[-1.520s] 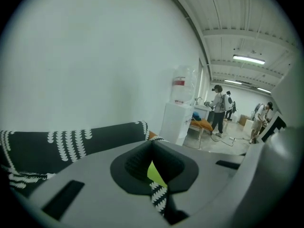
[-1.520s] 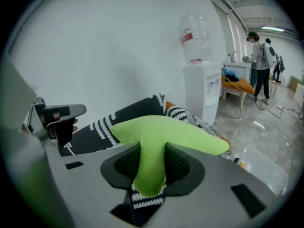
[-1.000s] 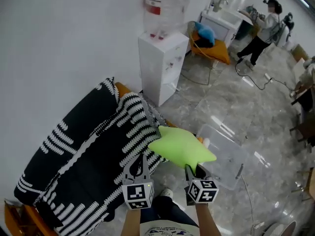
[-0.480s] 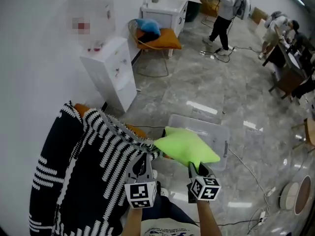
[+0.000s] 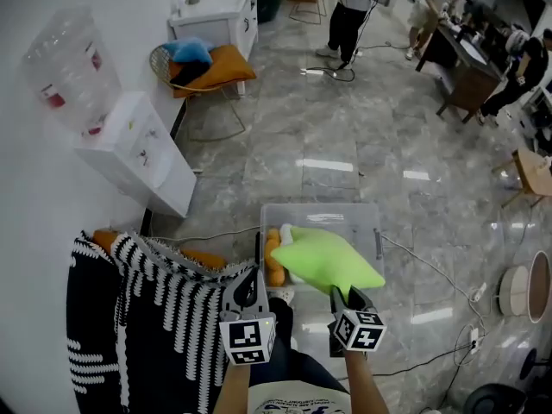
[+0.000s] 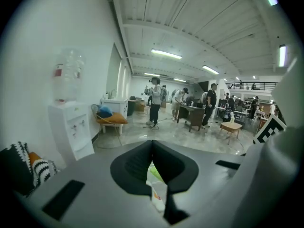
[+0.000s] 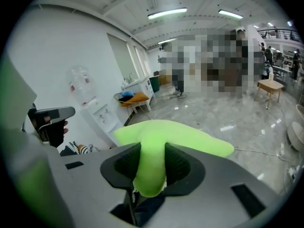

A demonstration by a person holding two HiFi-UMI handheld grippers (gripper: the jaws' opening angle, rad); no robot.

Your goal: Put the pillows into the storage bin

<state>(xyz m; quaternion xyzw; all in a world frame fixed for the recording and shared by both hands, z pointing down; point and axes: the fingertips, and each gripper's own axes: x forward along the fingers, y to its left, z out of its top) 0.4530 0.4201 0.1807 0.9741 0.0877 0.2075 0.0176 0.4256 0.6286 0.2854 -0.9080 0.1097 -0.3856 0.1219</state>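
A bright green pillow [image 5: 328,261] hangs over the clear plastic storage bin [image 5: 319,208], which stands on the floor just ahead of me. My right gripper [image 5: 345,298] is shut on a corner of the green pillow [image 7: 176,137], and the fabric bulges between its jaws [image 7: 152,152]. An orange pillow [image 5: 272,254] lies inside the bin at its left side. To the pillow's left, my left gripper [image 5: 250,287] has its jaws meeting at the tips with nothing in them [image 6: 152,144].
A black-and-white striped blanket [image 5: 155,317] covers the sofa at my left. A white water dispenser [image 5: 129,153] stands by the wall, with a chair holding orange and blue cushions [image 5: 207,63] beyond it. A cable [image 5: 431,270] runs across the floor right of the bin. People stand at desks far off.
I have swung from the sofa towards the open floor. Both grippers and the green pillow have come over the bin, which was off to the right before.
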